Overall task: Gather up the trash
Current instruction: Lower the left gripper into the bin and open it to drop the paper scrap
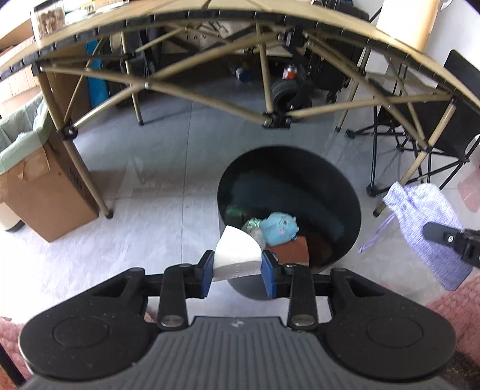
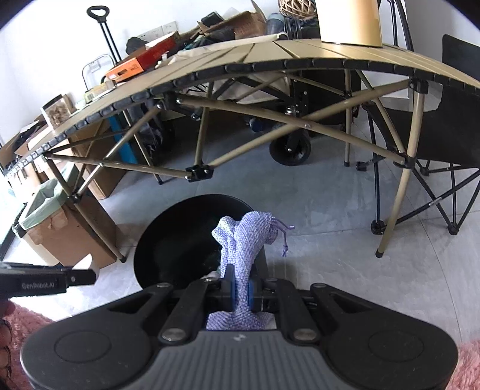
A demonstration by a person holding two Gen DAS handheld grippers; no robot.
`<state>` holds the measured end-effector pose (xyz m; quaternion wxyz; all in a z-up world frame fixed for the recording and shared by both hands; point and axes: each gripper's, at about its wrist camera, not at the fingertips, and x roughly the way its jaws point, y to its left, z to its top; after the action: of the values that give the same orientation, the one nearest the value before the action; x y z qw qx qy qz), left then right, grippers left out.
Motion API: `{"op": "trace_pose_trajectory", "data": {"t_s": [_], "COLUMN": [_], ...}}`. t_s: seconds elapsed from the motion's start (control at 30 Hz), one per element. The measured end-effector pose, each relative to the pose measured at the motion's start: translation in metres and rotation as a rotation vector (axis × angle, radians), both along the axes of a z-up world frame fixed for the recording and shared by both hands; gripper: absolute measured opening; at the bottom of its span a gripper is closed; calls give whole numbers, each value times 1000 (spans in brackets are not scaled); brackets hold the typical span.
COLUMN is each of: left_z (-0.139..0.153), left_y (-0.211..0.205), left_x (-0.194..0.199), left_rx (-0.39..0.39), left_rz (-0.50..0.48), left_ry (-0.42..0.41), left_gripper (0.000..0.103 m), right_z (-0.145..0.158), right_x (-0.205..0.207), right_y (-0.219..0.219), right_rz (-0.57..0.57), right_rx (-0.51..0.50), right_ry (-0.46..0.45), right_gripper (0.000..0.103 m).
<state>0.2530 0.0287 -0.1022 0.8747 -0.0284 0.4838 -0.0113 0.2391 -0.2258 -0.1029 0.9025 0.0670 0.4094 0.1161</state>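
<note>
My left gripper (image 1: 237,274) is shut on a white curved paper piece (image 1: 237,255) and holds it just above the near left rim of a black round bin (image 1: 345,210) on the floor. Inside the bin lie a blue plush toy (image 1: 279,229), a brown flat item (image 1: 292,250) and green wrappers (image 1: 250,225). My right gripper (image 2: 240,292) is shut on a purple-white drawstring cloth pouch (image 2: 249,237), held over the right rim of the bin (image 2: 159,240). The pouch also shows in the left wrist view (image 1: 420,222), right of the bin.
A tan folding table (image 1: 210,15) with crossed legs stands over and behind the bin. A cardboard box with a green liner (image 1: 39,192) stands at the left. A black folding chair (image 2: 444,144) is at the right. A wheeled cart (image 2: 289,148) sits behind.
</note>
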Motion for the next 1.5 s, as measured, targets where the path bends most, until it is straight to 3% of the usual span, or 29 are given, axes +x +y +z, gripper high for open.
{"op": "trace_pose_trajectory", "data": {"t_s": [0.5,1.0,1.5], "left_z": [-15,-25,-42], "left_y": [-13,-53,-82], "left_x": [17,64,117], "left_rx": [14,7,-26], "left_rz": [-32,-74,5], "left_ry": [79,130,201], "left_gripper": [34,34,34], "right_z": [-10,-21,-32], "right_x": [13,27,42], "right_y": [-3,-25,-47], "right_rz": [-23,-106,-189], "right_rx": [-2,31,47], "right_ry": [39,73,98], "right_gripper": [7,7,7]}}
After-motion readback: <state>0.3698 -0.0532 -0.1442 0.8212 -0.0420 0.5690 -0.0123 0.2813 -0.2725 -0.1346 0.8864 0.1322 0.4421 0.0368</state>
